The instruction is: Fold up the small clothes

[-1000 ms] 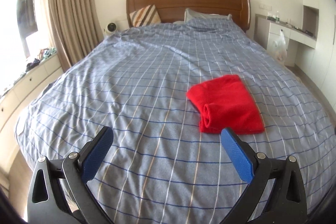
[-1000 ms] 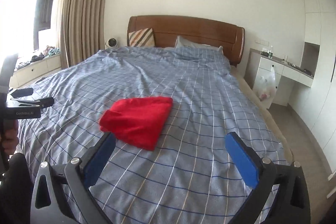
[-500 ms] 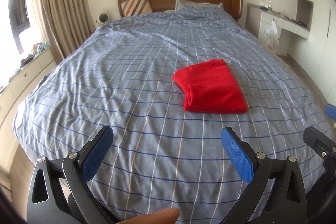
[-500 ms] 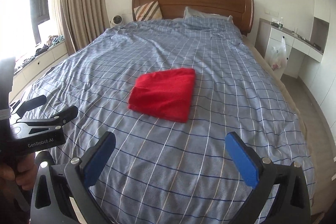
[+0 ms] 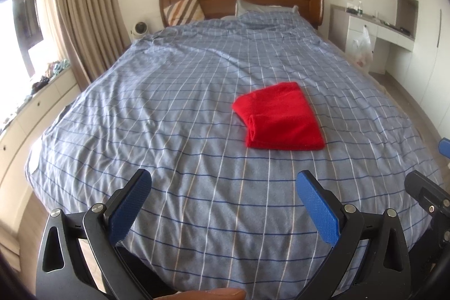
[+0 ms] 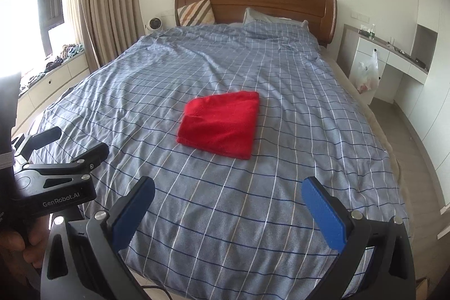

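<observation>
Leftmost, left tongs (image 5: 223, 201) hang spread over the bed's (image 5: 182, 108) near edge, folded red garment (image 5: 279, 117) lies mid-bed well beyond, right tongs (image 6: 229, 205) likewise spread, gripping nothing.

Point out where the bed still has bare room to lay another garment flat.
Bare duvet lies left of the folded red garment, toward the curtains, and along the foot strip between it and both open grippers, left and right. Crowded only at the headboard end, with the striped cushion and pillow.
</observation>
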{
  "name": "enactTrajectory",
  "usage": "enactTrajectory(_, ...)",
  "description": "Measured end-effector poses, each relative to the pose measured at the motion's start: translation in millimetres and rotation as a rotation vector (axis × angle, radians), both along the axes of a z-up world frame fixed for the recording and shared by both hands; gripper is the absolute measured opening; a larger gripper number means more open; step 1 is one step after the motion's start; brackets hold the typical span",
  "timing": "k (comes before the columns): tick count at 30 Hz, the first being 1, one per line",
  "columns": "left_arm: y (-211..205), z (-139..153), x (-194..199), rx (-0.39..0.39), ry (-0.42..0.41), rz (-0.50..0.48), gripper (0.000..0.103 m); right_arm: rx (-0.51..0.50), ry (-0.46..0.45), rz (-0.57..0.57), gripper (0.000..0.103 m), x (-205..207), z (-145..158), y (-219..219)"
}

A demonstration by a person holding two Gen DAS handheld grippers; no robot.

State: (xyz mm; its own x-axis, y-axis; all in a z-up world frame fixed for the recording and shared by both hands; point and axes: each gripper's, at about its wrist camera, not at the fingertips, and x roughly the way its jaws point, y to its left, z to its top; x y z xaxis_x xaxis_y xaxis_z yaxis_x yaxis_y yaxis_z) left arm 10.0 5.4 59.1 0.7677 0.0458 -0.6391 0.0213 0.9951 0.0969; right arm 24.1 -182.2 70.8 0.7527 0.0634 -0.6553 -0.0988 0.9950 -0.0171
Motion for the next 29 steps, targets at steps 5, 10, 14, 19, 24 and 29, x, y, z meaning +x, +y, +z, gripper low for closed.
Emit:
enactTrajectory(5, -1.5, -3.1, 3.1, -0.005, 0.009, 0.01, 0.103, -0.046, 0.001, -0.068, 0.103, 1.8, -1.9, -12.5)
enactTrajectory(10, -2.7, -4.8, 6.8, 0.006, 0.012, 0.005, 0.103, -0.04, 0.008, -0.087, 0.103, 3.6, -5.9, -18.6)
enactTrajectory(14, -3.4, -6.5, 7.6, 0.007, 0.015, 0.004, 0.103, -0.047, 0.015, -0.095, 0.103, 5.3, -9.5, -19.5)
enactTrajectory(19, -3.6, -7.9, 8.5, 0.01, 0.017, 0.021, 0.103, -0.039, 0.022, -0.103, 0.103, 6.3, -12.8, -21.9)
enactTrajectory(24, -7.2, -10.6, 11.5, 0.017, 0.03, 0.028, 0.103, -0.037, 0.023, -0.106, 0.103, 7.2, -13.8, -22.5)
enactTrajectory(29, -11.4, -9.2, 10.8, 0.028, 0.025, 0.022, 0.103, -0.032, 0.025, -0.106, 0.103, 8.2, -14.9, -23.0)
